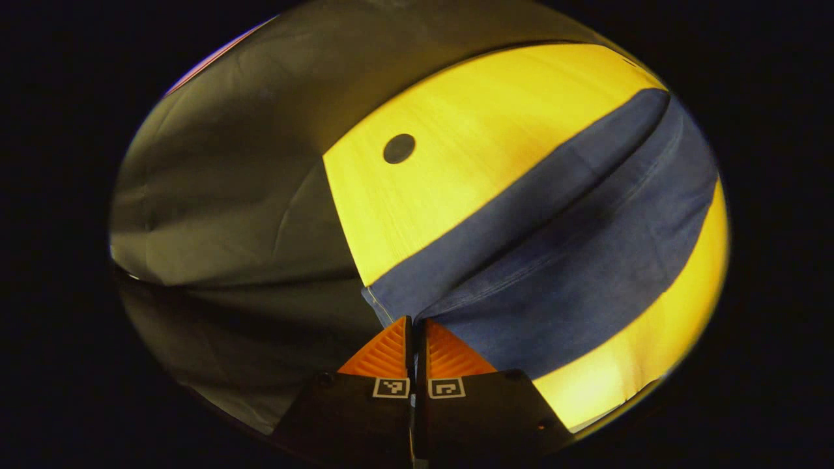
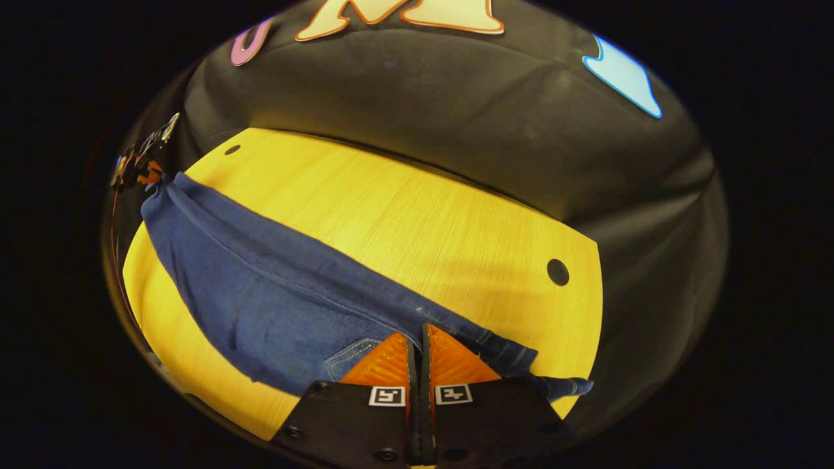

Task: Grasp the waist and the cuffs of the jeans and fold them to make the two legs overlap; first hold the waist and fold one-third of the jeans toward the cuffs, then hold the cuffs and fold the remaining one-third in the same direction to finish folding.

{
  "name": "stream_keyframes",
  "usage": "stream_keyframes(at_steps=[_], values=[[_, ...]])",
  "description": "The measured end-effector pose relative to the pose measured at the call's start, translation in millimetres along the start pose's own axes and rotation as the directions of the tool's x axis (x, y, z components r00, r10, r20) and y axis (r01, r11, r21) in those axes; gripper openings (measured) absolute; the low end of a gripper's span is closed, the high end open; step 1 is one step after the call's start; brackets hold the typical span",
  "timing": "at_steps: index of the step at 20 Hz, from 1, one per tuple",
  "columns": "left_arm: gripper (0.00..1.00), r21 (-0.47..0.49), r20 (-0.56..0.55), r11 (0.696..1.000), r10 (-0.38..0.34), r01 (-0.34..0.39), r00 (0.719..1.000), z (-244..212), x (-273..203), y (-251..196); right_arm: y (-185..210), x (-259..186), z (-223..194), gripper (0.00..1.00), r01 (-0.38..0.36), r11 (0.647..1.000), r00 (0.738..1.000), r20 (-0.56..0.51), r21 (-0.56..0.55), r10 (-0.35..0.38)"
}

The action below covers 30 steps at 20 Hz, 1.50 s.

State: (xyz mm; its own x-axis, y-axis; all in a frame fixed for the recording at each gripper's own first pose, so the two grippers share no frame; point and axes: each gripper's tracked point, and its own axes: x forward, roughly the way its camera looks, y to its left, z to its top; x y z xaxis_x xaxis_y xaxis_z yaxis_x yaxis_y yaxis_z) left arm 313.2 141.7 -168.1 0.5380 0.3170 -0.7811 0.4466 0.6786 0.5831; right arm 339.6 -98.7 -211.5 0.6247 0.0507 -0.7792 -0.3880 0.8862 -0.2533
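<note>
jeans (image 2: 273, 293) stretched across table (image 2: 423, 208)

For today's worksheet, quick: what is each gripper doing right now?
Left gripper: shut on the cuff end of the jeans.
Right gripper: shut on the jeans' waist end, near a back pocket.

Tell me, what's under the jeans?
The yellow wooden table lies under the jeans. It shows all around them, with a dark round hole near one corner. The part of the table right beneath the cloth is covered, so anything lying there can't be seen.
</note>
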Motion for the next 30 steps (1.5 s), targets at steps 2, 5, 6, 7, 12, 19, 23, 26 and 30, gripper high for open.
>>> stream_keyframes(at_steps=[2, 5, 6, 7, 12, 19, 23, 26, 30], values=[[0.00, -0.038, 0.024, 0.998, 0.051, -0.050, 0.998, 10, 19, -1, 1, 27, -6, 0.00, 0.006, 1.000, 1.000, -0.027, -0.002, -0.007], [0.00, -0.078, 0.027, 0.993, 0.091, -0.089, 0.995, 12, 34, -9, 4, 54, -15, 0.03, 0.016, 1.000, 0.998, -0.059, -0.003, -0.016], [0.00, -0.094, 0.034, 0.990, 0.113, -0.109, 0.993, 15, 38, -8, 4, 57, -16, 0.03, 0.017, 1.000, 0.998, -0.067, 0.002, -0.017], [0.00, -0.107, 0.037, 0.985, 0.142, -0.137, 0.989, 15, 40, -7, 1, 62, -18, 0.03, 0.020, 1.000, 0.998, -0.063, 0.008, -0.020], [0.53, -0.223, 0.055, 0.960, 0.187, -0.170, 0.981, 15, 33, -5, -27, 44, -2, 0.72, 0.052, 0.990, 0.999, 0.008, 0.135, -0.054], [0.95, -0.536, 0.175, 0.834, 0.265, -0.134, 0.948, 19, 18, 9, -84, -21, -33, 1.00, 0.106, 0.941, 0.986, 0.085, 0.323, -0.140], [0.95, -0.600, 0.184, 0.786, 0.315, -0.147, 0.931, 19, 23, 11, -106, -32, -92, 1.00, 0.144, 0.911, 0.987, 0.012, 0.385, -0.161], [0.95, -0.643, 0.154, 0.754, 0.300, -0.135, 0.941, 17, 29, 12, -112, -24, -130, 1.00, 0.143, 0.898, 0.989, -0.028, 0.417, -0.145], [0.95, -0.693, 0.122, 0.707, 0.307, -0.140, 0.944, 23, 26, 14, -109, -20, -144, 1.00, 0.121, 0.880, 0.993, -0.049, 0.459, -0.110]])
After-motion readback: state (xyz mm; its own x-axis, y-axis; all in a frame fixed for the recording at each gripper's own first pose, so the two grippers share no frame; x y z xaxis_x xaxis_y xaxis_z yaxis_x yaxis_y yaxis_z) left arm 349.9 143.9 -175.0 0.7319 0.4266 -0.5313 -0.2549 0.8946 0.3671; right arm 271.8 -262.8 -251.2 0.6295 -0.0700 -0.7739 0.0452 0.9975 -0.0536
